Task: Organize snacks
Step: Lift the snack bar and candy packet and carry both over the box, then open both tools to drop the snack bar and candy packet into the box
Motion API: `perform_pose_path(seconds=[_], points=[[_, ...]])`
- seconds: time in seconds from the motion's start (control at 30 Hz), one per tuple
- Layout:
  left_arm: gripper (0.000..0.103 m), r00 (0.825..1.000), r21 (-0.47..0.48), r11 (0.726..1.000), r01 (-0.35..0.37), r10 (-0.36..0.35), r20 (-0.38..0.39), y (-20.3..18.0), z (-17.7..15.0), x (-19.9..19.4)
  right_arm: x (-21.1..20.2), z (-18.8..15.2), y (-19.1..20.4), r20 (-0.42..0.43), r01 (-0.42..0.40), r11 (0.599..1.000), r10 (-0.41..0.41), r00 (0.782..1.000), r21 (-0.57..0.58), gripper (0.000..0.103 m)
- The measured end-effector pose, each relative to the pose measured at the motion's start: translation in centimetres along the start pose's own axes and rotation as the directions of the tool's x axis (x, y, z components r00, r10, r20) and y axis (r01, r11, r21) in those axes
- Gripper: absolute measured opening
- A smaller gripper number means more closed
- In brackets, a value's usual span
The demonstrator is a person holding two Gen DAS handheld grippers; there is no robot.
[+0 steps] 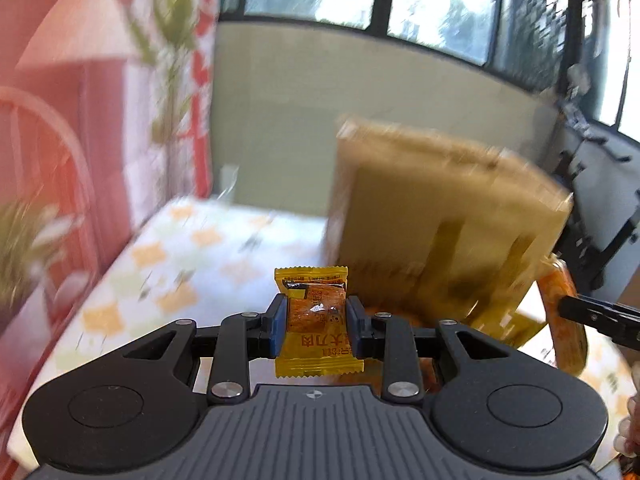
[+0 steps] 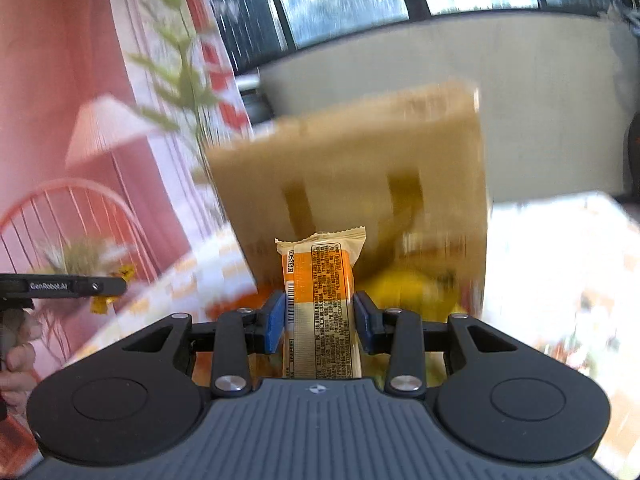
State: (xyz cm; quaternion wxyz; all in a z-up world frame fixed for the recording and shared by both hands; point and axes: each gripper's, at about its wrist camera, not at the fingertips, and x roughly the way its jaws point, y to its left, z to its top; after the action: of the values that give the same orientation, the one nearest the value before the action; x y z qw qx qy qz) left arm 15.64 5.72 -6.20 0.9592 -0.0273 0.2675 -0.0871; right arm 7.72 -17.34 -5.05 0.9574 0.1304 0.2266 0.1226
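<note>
upright, long axis vertical: orange snack bar [image 2: 320, 304] pinched by right gripper [image 2: 319, 316]. likewise upright: yellow snack packet [image 1: 316, 316], squeezed in left gripper [image 1: 316, 326].

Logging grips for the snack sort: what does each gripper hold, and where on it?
The left gripper pinches a small yellow snack packet across its middle. The right gripper clamps an orange-and-cream snack bar by its long sides, near mid-length.

The left gripper [image 1: 316, 322] pinches a yellow snack packet [image 1: 316, 328] between its blue pads. The right gripper [image 2: 319, 318] clamps an orange-and-cream snack bar [image 2: 320, 304]. Fingers [image 2: 18, 354] show at nine o'clock.
</note>
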Motion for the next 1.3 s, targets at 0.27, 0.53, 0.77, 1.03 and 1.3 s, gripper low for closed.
perform_pose_path(seconds=[0.27, 0.53, 0.77, 1.03, 1.3], points=[[0.032, 0.984, 0.068, 0.991, 0.111, -0.120, 0.132, -6.0, 8.9, 3.3, 1.9, 10.3, -0.8, 0.165, 0.049, 0.991, -0.028, 0.986, -0.126, 0.039], [0.033, 0.983, 0.044, 0.991, 0.130, -0.135, 0.126, -9.9, 14.6, 10.4, 9.1, 16.1, -4.5, 0.178, 0.157, 0.984, -0.141, 0.974, -0.080, 0.039], [0.033, 0.994, 0.061, 0.995, 0.075, -0.080, 0.071, -10.0, 15.1, 14.2, 12.8, 14.7, -6.5, 0.054, 0.197, 0.975, -0.192, 0.980, -0.100, 0.039], [0.040, 0.999, 0.118, 0.993, 0.031, -0.035, 0.028, -10.2, 13.3, 15.6, 12.5, 13.4, -7.3, 0.010, 0.213, 0.973, -0.213, 0.977, -0.087, 0.042], [0.064, 0.996, 0.116, 0.993, 0.030, -0.040, 0.079, -9.5, 13.0, 13.0, 9.3, 13.3, -5.9, 0.054, 0.165, 0.976, -0.159, 0.986, -0.139, 0.051]])
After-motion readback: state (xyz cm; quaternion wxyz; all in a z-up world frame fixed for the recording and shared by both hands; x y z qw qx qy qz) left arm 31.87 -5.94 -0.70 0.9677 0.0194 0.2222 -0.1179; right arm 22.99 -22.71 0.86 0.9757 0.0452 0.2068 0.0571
